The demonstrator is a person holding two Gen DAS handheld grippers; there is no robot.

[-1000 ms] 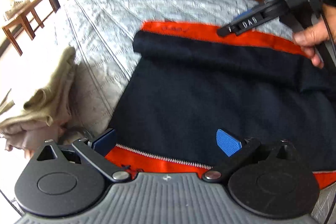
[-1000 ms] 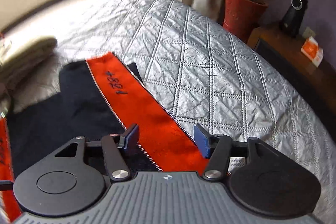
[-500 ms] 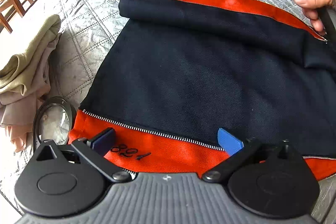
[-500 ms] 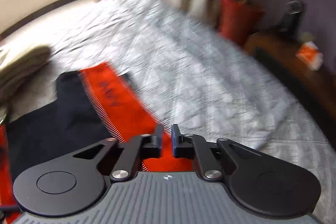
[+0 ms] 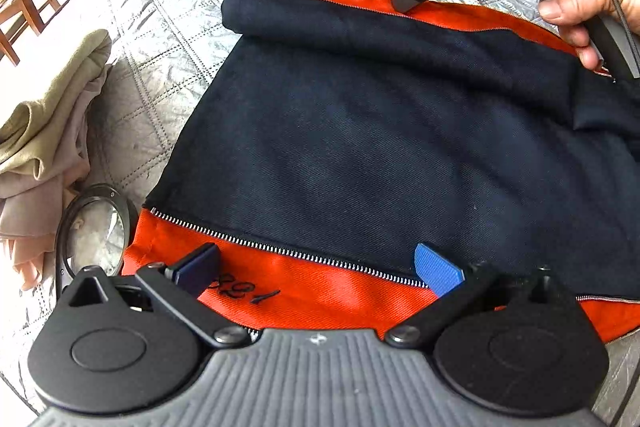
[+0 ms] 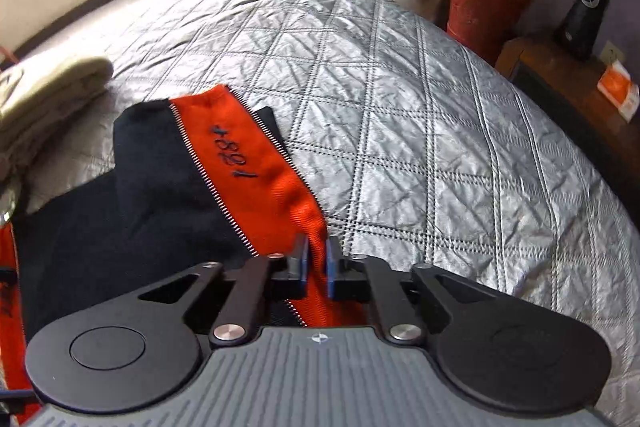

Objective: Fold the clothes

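So the whole thing is happening on a bed (image 6: 400, 131) with a silver quilted cover. Spread across the near side of it is the garment being folded, a navy piece (image 5: 380, 155) with orange zip-edged bands (image 5: 320, 291) along two edges, lying mostly flat, with the far edge already rolled over into a thick fold. Off to the left there's a pile of beige clothes (image 5: 44, 131), and just beside the garment's corner a round magnifying glass (image 5: 94, 231) sits on the cover.

Right gripper (image 6: 318, 269) has its fingers pinched nearly together on the far orange band, so it's got hold of that edge. Left gripper (image 5: 320, 267) is the opposite: fingers spread wide, hovering over the near orange band and zip, gripping nothing.

My read is this is the grab-both-edges stage of a fold, half done. Next the left fingers would need to drop onto the near band and close on it, roughly in line with where the right one is holding, so both sides lift evenly and the navy panel doesn't twist or bunch.
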